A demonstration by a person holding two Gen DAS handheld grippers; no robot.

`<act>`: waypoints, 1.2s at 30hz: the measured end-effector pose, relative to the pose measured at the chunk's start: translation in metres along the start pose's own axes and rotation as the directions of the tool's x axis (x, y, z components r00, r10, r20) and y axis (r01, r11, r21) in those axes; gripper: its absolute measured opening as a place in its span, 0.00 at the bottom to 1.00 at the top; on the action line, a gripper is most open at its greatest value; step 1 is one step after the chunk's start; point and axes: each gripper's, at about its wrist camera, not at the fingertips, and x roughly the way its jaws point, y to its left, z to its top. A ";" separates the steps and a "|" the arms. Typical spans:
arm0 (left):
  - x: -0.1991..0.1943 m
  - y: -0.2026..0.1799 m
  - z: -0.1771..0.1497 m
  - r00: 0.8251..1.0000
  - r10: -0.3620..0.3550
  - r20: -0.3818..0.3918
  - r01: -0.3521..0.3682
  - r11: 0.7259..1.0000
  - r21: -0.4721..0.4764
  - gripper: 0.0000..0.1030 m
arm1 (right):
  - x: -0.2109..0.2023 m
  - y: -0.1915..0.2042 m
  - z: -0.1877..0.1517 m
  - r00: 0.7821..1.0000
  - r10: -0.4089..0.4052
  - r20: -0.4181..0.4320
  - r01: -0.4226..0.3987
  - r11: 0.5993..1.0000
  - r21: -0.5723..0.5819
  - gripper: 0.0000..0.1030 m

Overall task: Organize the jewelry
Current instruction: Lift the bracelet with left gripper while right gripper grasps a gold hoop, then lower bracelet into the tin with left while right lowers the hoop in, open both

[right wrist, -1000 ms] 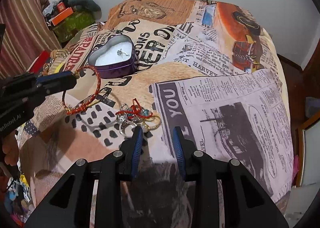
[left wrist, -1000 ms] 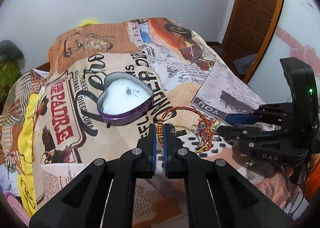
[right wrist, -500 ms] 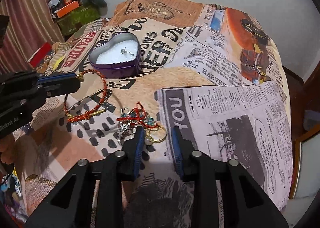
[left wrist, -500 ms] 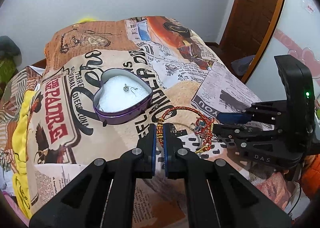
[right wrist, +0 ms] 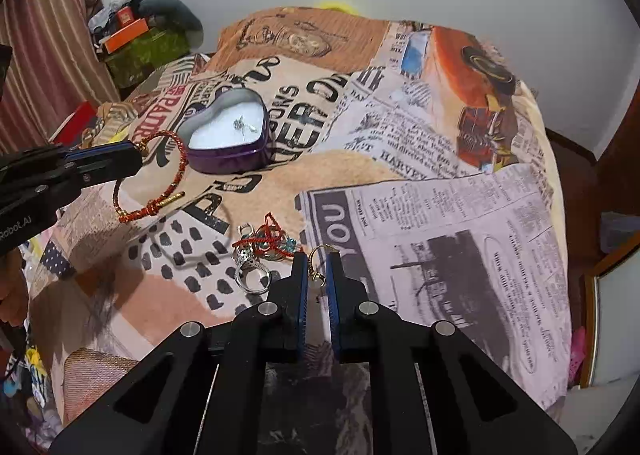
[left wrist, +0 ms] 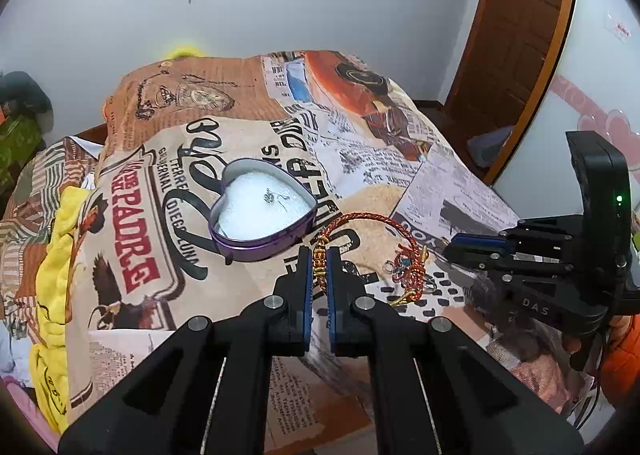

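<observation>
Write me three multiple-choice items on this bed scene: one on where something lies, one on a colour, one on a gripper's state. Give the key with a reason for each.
1. Where does the small silver earring lie?
A. Inside the heart-shaped purple tin
B. On the newspaper-print bedspread beside the tin
C. On the floor

2. What colour is the braided cord bracelet held by the left gripper?
A. Blue and white
B. Red and gold
C. Plain black

3. How does the right gripper stand?
A. Wide open above the jewelry pile
B. Shut on nothing
C. Shut on a thin gold hoop earring

Key: 1 A, the earring rests on the tin's white lining. 2 B, red cord with gold threads and clasp. 3 C, the hoop sits pinched between the closed blue pads.
</observation>
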 end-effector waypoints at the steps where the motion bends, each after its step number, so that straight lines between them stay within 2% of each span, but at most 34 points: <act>1: -0.001 0.001 0.000 1.000 0.002 0.004 -0.002 1.000 -0.003 0.05 | -0.002 0.000 0.000 1.000 -0.003 0.005 0.003 1.000 0.001 0.08; 8: -0.008 0.008 0.002 1.000 0.010 0.023 -0.010 1.000 -0.018 0.05 | -0.012 -0.001 0.004 0.999 0.003 0.040 -0.003 1.000 0.013 0.08; 20: -0.003 0.034 0.016 0.998 0.052 0.041 -0.049 0.997 -0.051 0.05 | -0.019 0.019 0.046 0.988 0.054 0.143 -0.055 0.998 0.009 0.08; 36: 0.032 0.073 0.033 0.993 0.115 0.025 -0.112 0.990 -0.089 0.05 | 0.014 0.041 0.088 0.984 0.111 0.142 -0.108 0.994 -0.028 0.08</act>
